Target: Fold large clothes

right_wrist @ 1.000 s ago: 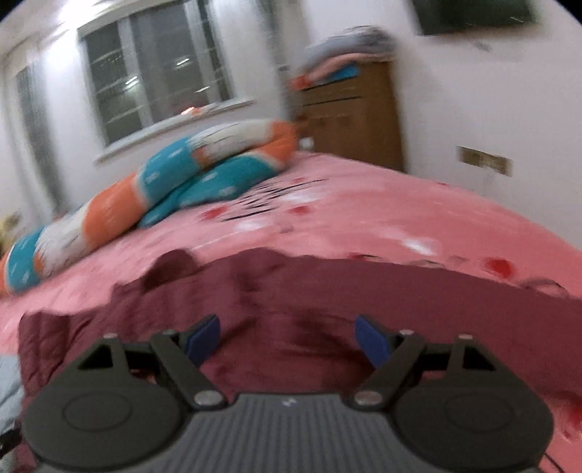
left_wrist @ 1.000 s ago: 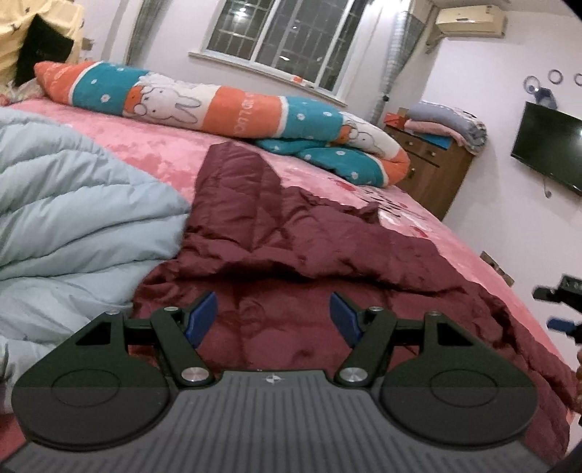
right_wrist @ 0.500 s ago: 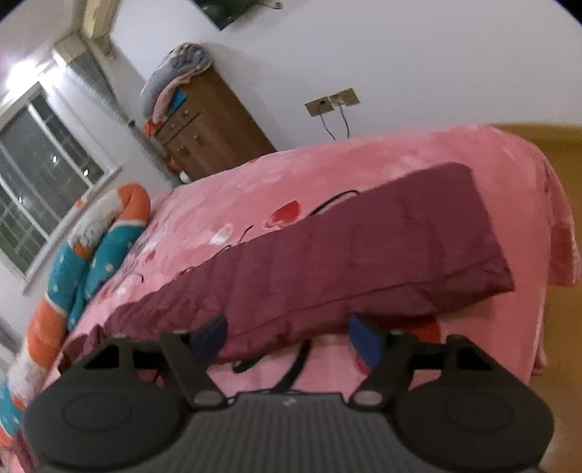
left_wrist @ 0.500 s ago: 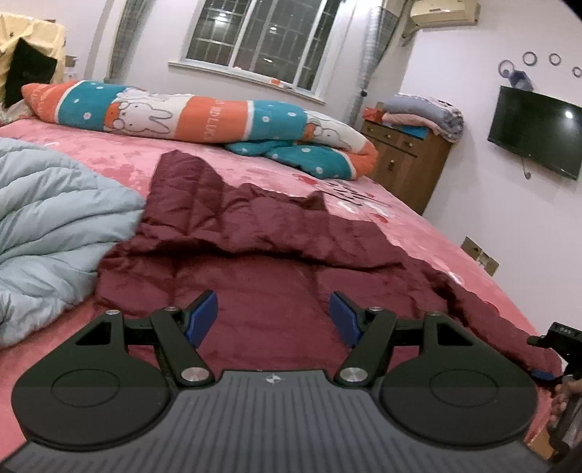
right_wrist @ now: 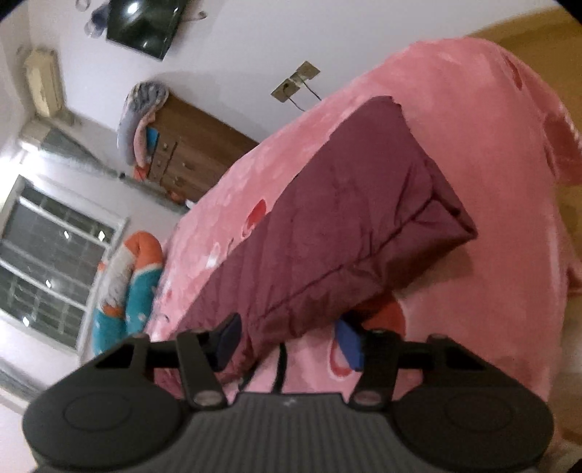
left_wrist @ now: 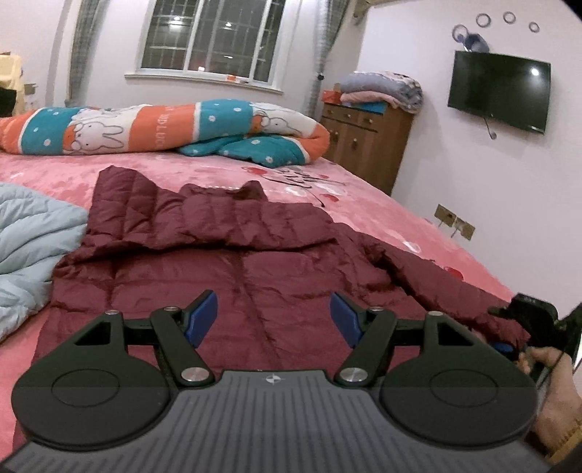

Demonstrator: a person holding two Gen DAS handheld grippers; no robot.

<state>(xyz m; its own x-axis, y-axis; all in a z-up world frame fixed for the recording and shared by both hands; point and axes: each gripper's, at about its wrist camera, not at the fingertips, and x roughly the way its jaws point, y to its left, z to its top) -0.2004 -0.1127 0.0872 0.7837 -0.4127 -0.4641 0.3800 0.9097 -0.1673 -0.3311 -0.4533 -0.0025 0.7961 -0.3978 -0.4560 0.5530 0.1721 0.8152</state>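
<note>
A maroon quilted coat [left_wrist: 254, 262] lies spread on the pink bed [left_wrist: 382, 203], one sleeve running toward the bed's right edge. My left gripper [left_wrist: 273, 319] hovers open over the coat's lower body with nothing between its blue pads. My right gripper [right_wrist: 289, 342] is rolled on its side at the sleeve [right_wrist: 345, 218]. Its jaws are closing, with the sleeve's near edge between them, and I see no firm pinch. In the left wrist view the right gripper [left_wrist: 507, 329] and the hand [left_wrist: 553, 382] holding it sit at the sleeve's end.
A light blue duvet [left_wrist: 29, 233] lies left of the coat. A rolled bunny-print quilt [left_wrist: 163, 127] lies along the bed's far side. A wooden dresser [left_wrist: 367, 145] with folded blankets and a wall TV [left_wrist: 500, 94] stand beyond. The floor [right_wrist: 538, 32] lies past the bed's corner.
My right gripper has rolled over and dropped from above the coat's body to the sleeve at the bed's edge, its jaws narrowing. My left gripper has drifted rightward over the coat, still open.
</note>
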